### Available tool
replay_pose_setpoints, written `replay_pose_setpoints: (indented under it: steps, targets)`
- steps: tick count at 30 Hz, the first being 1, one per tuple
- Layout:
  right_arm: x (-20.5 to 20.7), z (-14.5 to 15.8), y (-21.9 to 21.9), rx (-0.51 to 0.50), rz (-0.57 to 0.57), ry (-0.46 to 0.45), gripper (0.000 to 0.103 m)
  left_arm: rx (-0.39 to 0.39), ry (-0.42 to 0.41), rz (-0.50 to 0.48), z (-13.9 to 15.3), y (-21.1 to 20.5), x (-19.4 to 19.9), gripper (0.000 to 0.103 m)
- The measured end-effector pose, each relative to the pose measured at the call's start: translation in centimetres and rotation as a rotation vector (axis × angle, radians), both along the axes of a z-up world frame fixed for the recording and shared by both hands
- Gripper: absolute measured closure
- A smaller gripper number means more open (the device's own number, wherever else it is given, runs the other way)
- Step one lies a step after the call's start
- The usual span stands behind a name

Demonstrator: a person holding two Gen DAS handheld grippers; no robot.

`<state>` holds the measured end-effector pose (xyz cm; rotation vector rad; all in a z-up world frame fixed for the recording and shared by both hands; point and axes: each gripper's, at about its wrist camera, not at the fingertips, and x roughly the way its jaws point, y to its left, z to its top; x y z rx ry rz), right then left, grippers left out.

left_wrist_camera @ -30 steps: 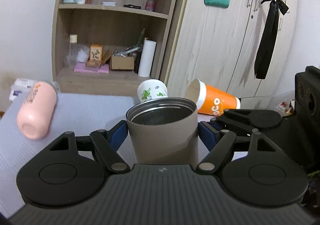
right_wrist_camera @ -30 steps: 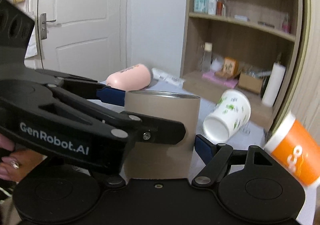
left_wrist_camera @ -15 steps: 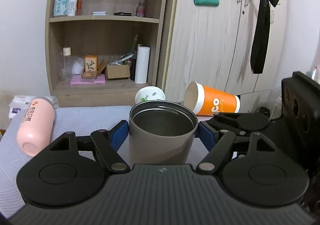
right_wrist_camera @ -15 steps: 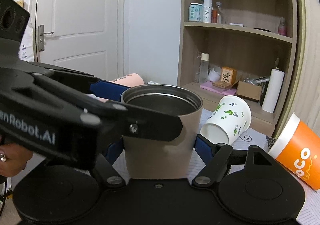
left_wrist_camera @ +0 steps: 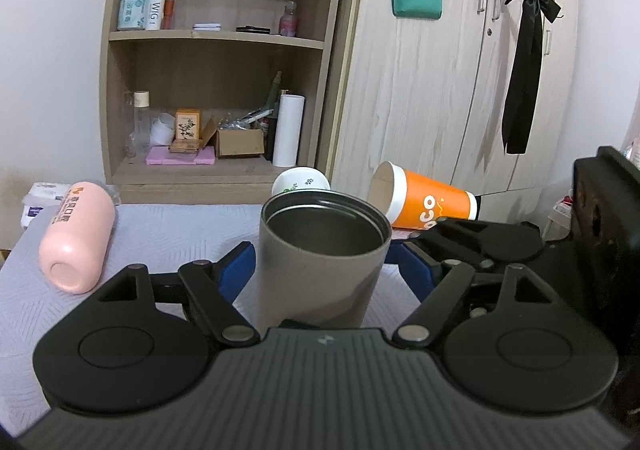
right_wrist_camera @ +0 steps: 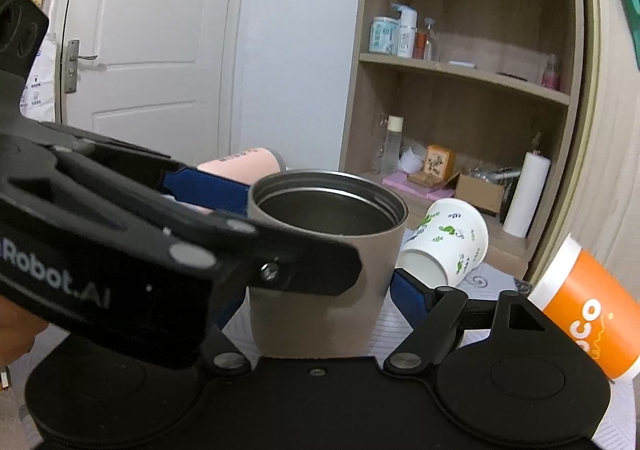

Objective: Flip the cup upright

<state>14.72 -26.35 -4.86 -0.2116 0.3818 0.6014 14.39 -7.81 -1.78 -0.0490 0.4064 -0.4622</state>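
A taupe metal cup [left_wrist_camera: 320, 266] stands upright on the grey cloth, mouth up. It also shows in the right wrist view [right_wrist_camera: 320, 270]. My left gripper [left_wrist_camera: 324, 270] is around it, with small gaps between its blue pads [left_wrist_camera: 236, 270] and the cup wall. My right gripper [right_wrist_camera: 320, 282] also straddles the cup, its right pad [right_wrist_camera: 408, 298] close to the wall. The left gripper's body [right_wrist_camera: 120, 250] crosses in front and hides the right gripper's left finger.
A pink bottle [left_wrist_camera: 76, 234] lies at the left. A white leaf-print paper cup [right_wrist_camera: 444, 250] and an orange paper cup [left_wrist_camera: 424, 202] lie on their sides behind. A wooden shelf [left_wrist_camera: 216, 90] and wardrobe [left_wrist_camera: 440, 90] stand beyond the table.
The cup has been lowered to stand upright on the cloth. Both cameras now look down into its mouth. The left pads have come slightly away from the cup.
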Motion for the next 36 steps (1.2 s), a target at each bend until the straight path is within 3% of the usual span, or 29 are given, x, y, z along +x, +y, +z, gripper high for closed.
replay_pose_setpoints:
  steps: [10,17,22,33,36]
  targets:
    - [-3.9,1.0,-0.7,-0.012,-0.072,-0.032,0.019,-0.046,-0.009,0.05,1.1,1.7,-3.5,0.025]
    - [-7.8,1.1,-1.7,0.041,-0.168,-0.056,0.019,-0.013,-0.073,0.113,1.9,2.6,-7.0,0.024]
    - [-10.2,1.6,-2.1,0.079,-0.222,-0.091,0.019,0.048,-0.109,0.164,2.4,3.0,-9.3,0.02]
    - [-14.7,3.4,-1.2,0.024,-0.292,-0.247,0.019,0.026,-0.118,0.23,3.3,4.3,-12.6,0.014]
    - [-15.3,4.0,-1.3,0.031,-0.307,-0.251,0.019,0.029,-0.133,0.227,3.6,4.6,-13.2,0.013]
